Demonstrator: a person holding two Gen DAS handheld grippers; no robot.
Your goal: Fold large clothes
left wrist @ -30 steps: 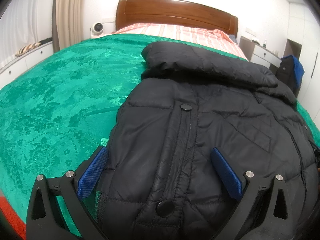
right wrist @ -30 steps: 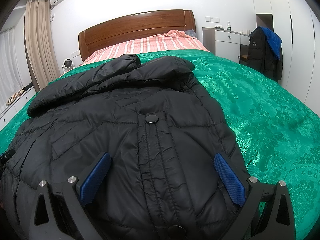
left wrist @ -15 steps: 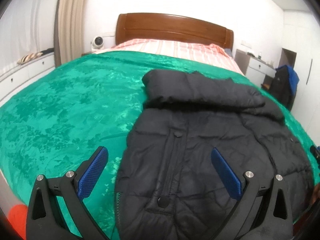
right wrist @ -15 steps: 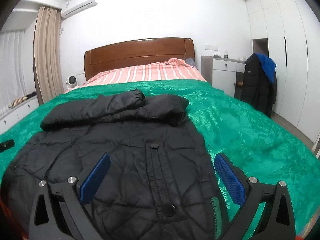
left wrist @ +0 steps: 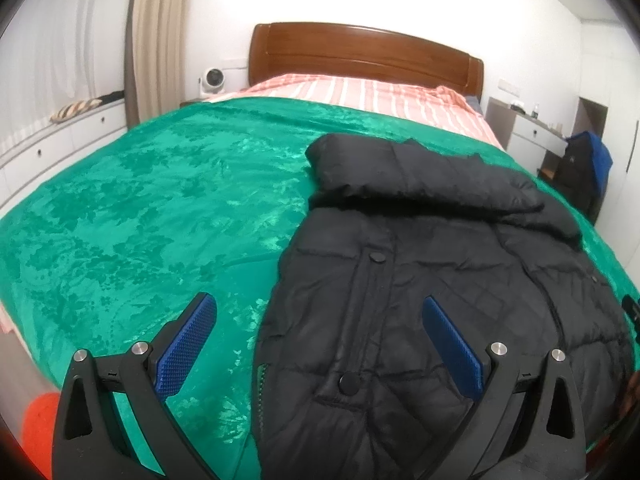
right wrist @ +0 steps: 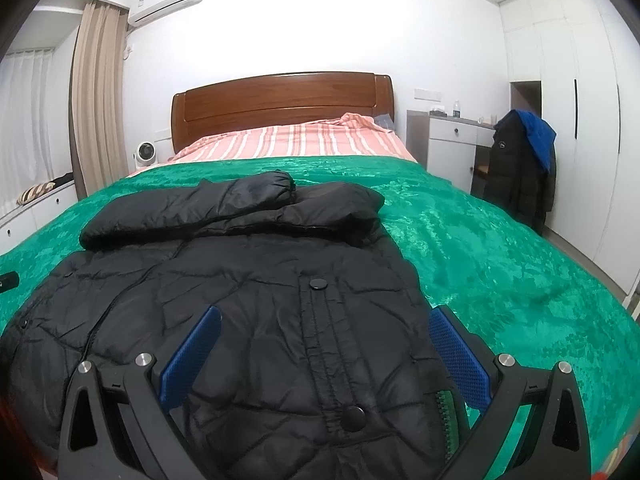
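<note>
The green bedspread (left wrist: 140,208) fills both views, with the black puffer jacket (right wrist: 248,300) lying on it in a compact bundle, lower centre of the right view and lower right of the left. A second ago both grippers hung low over the jacket; now they have drawn back and more of the room shows. The fold looks finished, though its far side is hidden. The left gripper (left wrist: 320,344) and right gripper (right wrist: 324,352) have fingers apart, holding nothing.
</note>
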